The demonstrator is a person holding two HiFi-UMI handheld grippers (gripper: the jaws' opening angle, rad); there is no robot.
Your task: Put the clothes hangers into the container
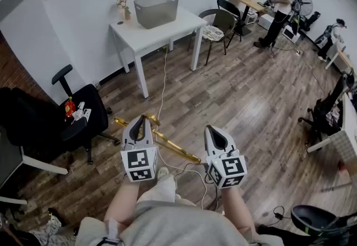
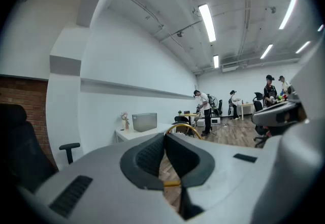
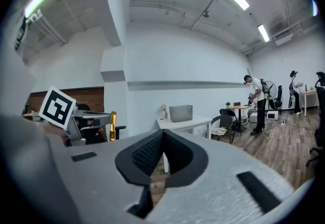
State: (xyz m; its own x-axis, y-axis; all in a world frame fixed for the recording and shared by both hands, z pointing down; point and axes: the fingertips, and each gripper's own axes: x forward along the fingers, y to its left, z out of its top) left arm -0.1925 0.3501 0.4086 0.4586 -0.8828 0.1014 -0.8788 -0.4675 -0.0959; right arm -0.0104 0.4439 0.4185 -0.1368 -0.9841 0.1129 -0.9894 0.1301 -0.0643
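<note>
My left gripper [image 1: 140, 121] is shut on a gold clothes hanger [image 1: 173, 147] and holds it above the wooden floor. The hanger's bar runs from lower right to upper left under the jaws. In the left gripper view the gold hook [image 2: 186, 127] curves up just past the shut jaws [image 2: 164, 137]. My right gripper [image 1: 215, 130] is beside it, jaws shut with nothing between them [image 3: 163, 134]. One gold hanger end [image 3: 112, 127] shows in the right gripper view. The grey container [image 1: 156, 9] stands on a white table [image 1: 184, 23] some way ahead.
A black office chair [image 1: 83, 114] stands to my left, with small items on its seat. A white cable [image 1: 163, 86] trails across the floor toward the table. A dark chair [image 1: 218, 26] is right of the table. A person [image 1: 282, 6] stands at the back right near desks.
</note>
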